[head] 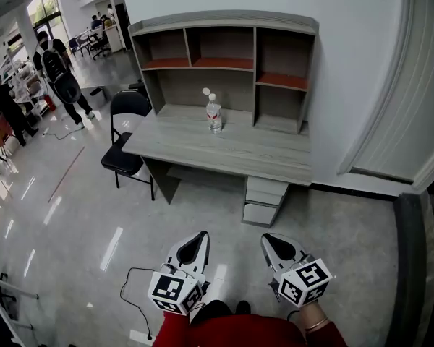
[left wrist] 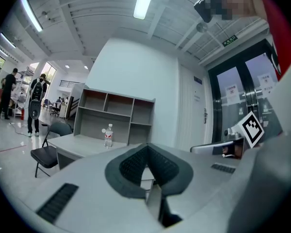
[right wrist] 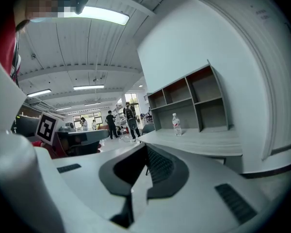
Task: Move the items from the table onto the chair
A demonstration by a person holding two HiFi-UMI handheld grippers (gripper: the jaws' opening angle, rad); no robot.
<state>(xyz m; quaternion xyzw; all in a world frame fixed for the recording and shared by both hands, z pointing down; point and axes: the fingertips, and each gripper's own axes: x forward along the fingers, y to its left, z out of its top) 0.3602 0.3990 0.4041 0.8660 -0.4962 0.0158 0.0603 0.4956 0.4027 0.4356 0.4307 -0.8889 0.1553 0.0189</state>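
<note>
A clear water bottle (head: 214, 114) with a red label stands upright on the grey desk (head: 231, 150), with a small white round thing (head: 206, 91) just behind it. A black folding chair (head: 128, 132) stands at the desk's left end. My left gripper (head: 200, 236) and right gripper (head: 267, 238) are side by side low in the head view, well short of the desk, both shut and empty. The left gripper view looks along its jaws (left wrist: 146, 149) to the bottle (left wrist: 108, 136) and chair (left wrist: 51, 147). The right gripper view shows the bottle (right wrist: 176, 124) beyond its jaws (right wrist: 146, 152).
A hutch of open shelves (head: 224, 49) stands on the desk's back, and drawers (head: 264, 201) sit under its right side. A cable (head: 134, 295) lies on the glossy floor by my left. People (head: 58, 74) stand far off at the left. A wall runs along the right.
</note>
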